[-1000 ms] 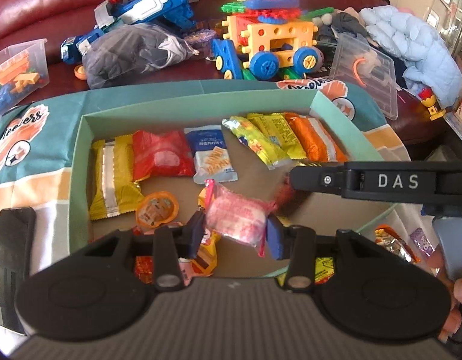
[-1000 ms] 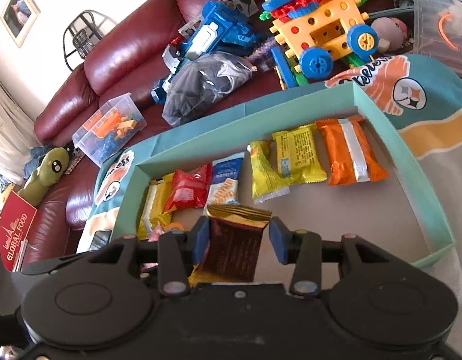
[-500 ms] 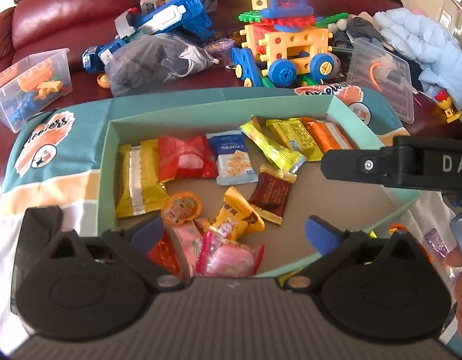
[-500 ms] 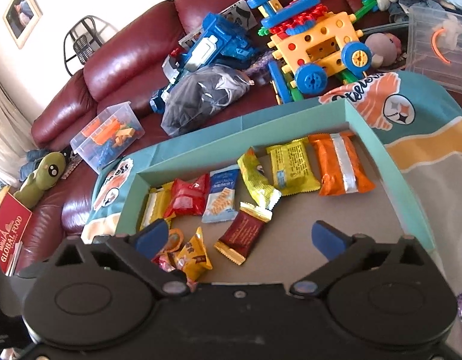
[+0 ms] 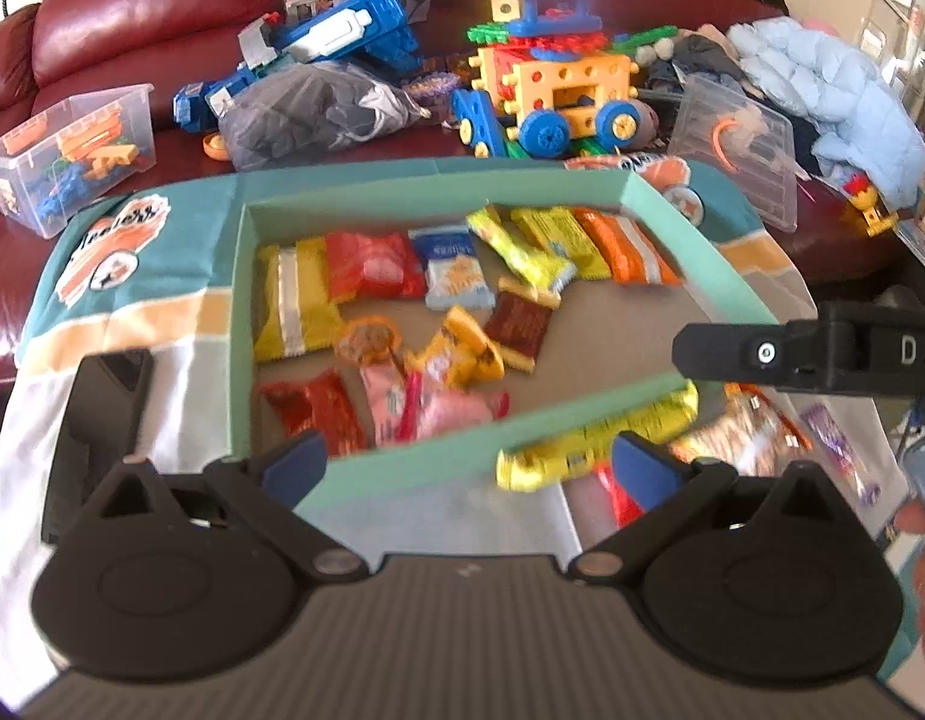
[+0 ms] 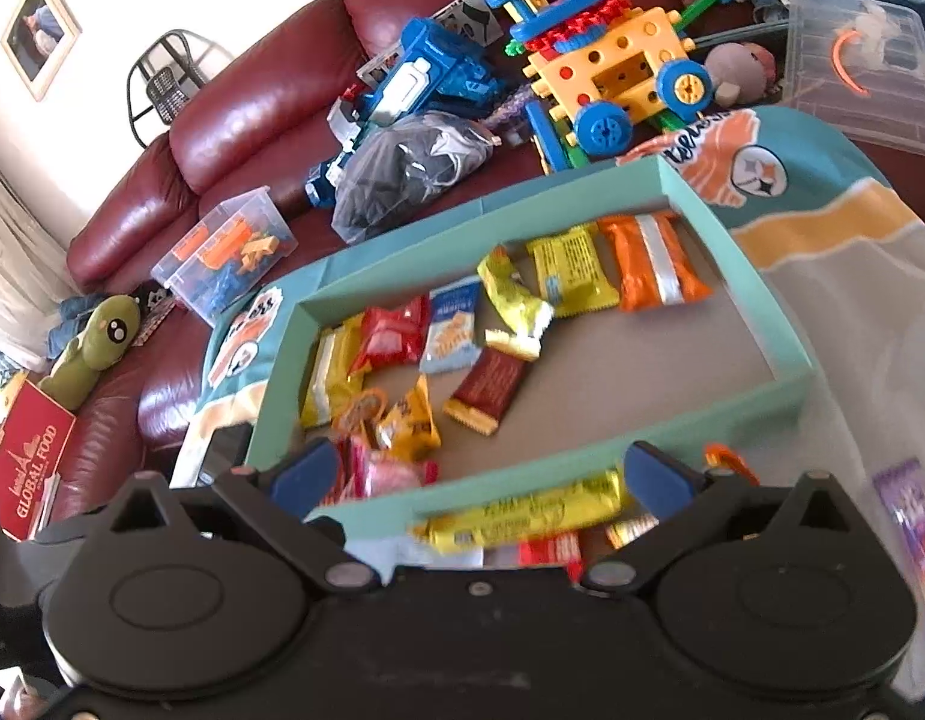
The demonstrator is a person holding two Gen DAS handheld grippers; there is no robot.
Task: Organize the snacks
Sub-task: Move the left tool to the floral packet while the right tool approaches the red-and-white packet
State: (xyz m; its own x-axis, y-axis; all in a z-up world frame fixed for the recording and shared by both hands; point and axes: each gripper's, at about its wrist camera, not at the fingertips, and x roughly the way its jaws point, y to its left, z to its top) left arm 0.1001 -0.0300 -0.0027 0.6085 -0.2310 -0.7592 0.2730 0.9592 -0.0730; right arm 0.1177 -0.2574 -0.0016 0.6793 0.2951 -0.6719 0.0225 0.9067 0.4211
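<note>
A shallow teal box (image 5: pixel 402 468) (image 6: pixel 786 312) holds several snack packets: a row along its far wall and a loose heap at the near left. A brown packet (image 5: pixel 519 327) (image 6: pixel 489 387) and a pink packet (image 5: pixel 456 411) (image 6: pixel 384 474) lie in it. My left gripper (image 5: pixel 468 468) stands open and empty above the box's near wall. My right gripper (image 6: pixel 480 474) is also open and empty over that wall; its arm (image 5: pixel 822 354) shows in the left wrist view. A long yellow packet (image 5: pixel 594 441) (image 6: pixel 522 516) lies outside the box, just in front.
More loose packets (image 5: pixel 744 432) lie on the cloth (image 5: pixel 132 252) right of the box. A phone (image 5: pixel 96 420) rests at the left. Behind on the red sofa (image 6: pixel 252 114) are toy vehicles (image 5: pixel 558 96), clear bins (image 5: pixel 72 150), a dark bag (image 5: pixel 312 114).
Both grippers opened: the left let go of the pink packet and the right of the brown packet, both now lying in the box. Both grippers drew back toward the near wall.
</note>
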